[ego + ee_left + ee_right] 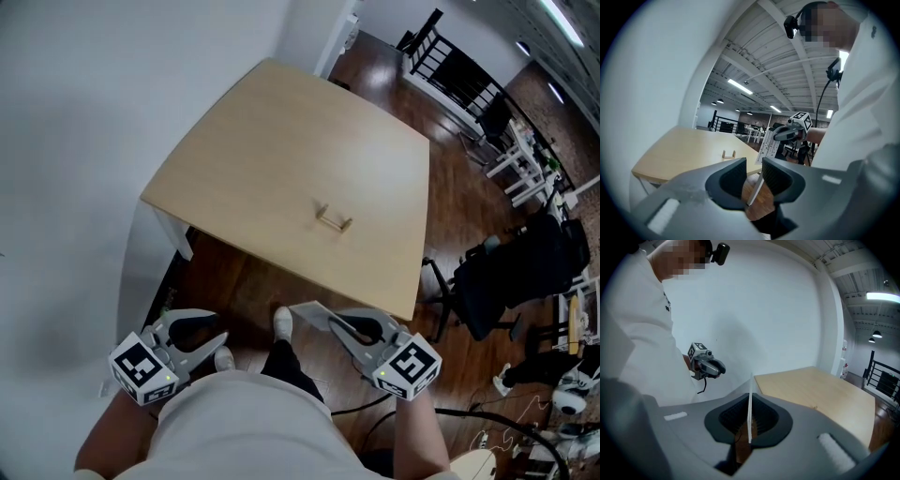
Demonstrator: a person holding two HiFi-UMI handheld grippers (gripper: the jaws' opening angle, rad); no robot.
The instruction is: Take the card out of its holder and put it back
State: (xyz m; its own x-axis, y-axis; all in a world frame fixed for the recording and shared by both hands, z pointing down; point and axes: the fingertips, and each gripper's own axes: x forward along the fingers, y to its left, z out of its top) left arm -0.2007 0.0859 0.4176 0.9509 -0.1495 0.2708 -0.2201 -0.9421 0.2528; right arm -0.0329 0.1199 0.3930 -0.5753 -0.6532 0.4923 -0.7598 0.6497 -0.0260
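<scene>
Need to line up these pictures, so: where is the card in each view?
Head view: the card is at bottom centre, sticking out left from the right gripper.
Left gripper view: the card is just right of centre, beyond the open jaws.
Right gripper view: the card is at centre, edge-on, clamped between the jaws.
Shared landmark: the wooden table.

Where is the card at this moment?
In the head view, the right gripper holds the card low and right of centre, short of the near edge of the table; the holder stands empty on it.
</scene>
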